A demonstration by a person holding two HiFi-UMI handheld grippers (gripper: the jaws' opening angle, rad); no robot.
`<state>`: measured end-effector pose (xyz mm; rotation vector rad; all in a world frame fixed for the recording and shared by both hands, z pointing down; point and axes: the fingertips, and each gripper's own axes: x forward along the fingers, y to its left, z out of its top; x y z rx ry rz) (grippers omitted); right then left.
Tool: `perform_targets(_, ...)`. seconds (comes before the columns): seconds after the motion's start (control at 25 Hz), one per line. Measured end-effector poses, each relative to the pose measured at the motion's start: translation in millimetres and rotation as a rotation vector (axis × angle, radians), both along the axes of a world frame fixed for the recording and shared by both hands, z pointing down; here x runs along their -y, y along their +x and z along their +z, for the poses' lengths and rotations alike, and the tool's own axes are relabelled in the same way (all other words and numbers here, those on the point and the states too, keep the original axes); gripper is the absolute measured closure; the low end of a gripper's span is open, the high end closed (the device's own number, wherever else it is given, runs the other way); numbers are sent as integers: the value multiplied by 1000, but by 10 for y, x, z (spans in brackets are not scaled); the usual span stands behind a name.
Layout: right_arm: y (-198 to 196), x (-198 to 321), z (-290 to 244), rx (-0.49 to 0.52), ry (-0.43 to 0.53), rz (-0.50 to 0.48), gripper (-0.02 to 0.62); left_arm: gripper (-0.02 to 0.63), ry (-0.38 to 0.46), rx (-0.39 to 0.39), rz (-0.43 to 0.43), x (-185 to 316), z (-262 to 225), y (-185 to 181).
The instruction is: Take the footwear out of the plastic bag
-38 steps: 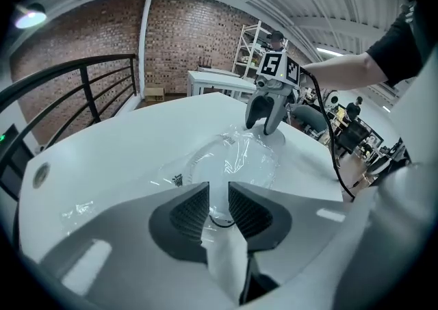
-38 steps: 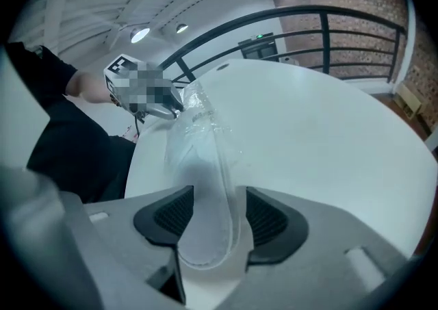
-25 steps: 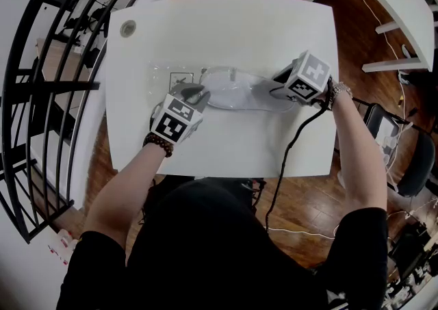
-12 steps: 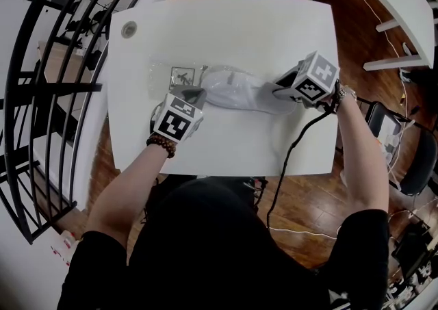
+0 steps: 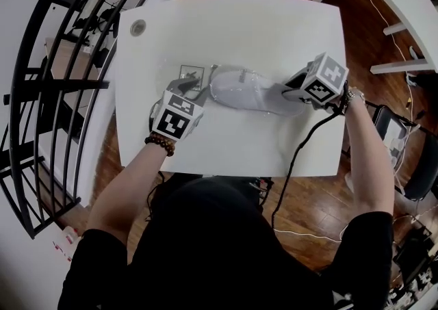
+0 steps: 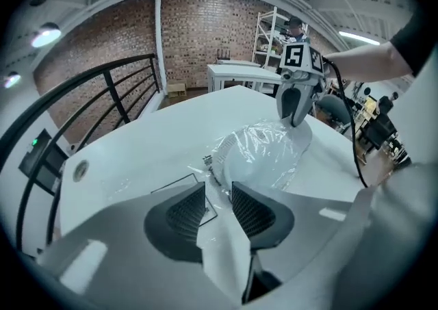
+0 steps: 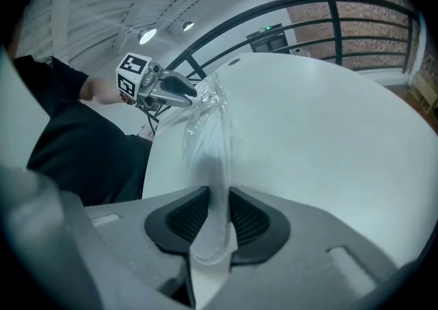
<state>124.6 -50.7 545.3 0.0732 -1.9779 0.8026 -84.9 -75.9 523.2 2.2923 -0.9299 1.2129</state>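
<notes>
Left jaws: the left gripper (image 6: 217, 191) shows a narrow gap with clear film of the plastic bag (image 6: 205, 165) running through it. I judge the film pinched, though it is thin and hard to read.
Right jaws: the right gripper (image 7: 219, 196) is clamped on a pale, film-wrapped end of the shoe (image 7: 211, 165), which fills the gap between the pads.
Shoe position: in the head view the shoe (image 5: 246, 89) lies at frame centre between the two grippers, wrapped in film, on the white table (image 5: 233, 28).
Long axis: it runs left to right across the head view. In the right gripper view it runs straight up-frame from the jaws toward the left gripper (image 7: 179, 89).
Bag: its loose flat part, with a black-outlined square print, lies at the shoe's left end (image 5: 191, 74), just above the left gripper (image 5: 191, 87).
Key relation: each gripper holds an opposite end of one line. The left takes the film at the centre-left, and the right gripper (image 5: 291, 89) takes the shoe's end at the centre-right.
Nearer hand: the right is on the shoe itself. The left touches only film, just beside the shoe's near end (image 6: 263, 155).
Likely demand: pulling the two ends apart along that axis, I judge.
Risk: the right jaws seem to grip through film, so bag and shoe may travel together.
</notes>
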Motion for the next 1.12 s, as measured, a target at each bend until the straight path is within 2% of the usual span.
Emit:
perform_targets(0.16, -12, 9, -15, -2, 1, -8, 509, 433, -10, 120, -5, 95, 170, -199)
perform_targets(0.24, -12, 5, -18, -7, 4, -15, 509, 358, -11, 136, -16, 125, 204, -230)
perform_targets(0.36, -1, -4, -18, -11, 8, -18, 509, 309, 22, 111, -62, 194, 100, -283)
perform_targets(0.48, 0, -4, -22, -8, 9, -16, 510, 284, 47, 66, -179, 298, -20, -527)
perform_targets(0.64, 10, 0, -15, -7, 10, -16, 511, 267, 22, -4, -337, 415, -49, -938)
perform_targets(0.76, 11, -5, -11, -4, 17, -19, 511, 245, -21, -60, -409, 493, 22, -1162)
perform_targets(0.96, 16, 6, -45, -9, 40, -27, 511, 254, -172, -211, -483, 502, 207, -1307)
perform_targets(1.04, 23, 8, -54, -9, 46, -28, 512, 309, -227, -253, -472, 460, 230, -1285)
perform_targets(1.12, 33, 3, -60, -8, 49, -26, 513, 412, -262, -263, -436, 398, 241, -1239)
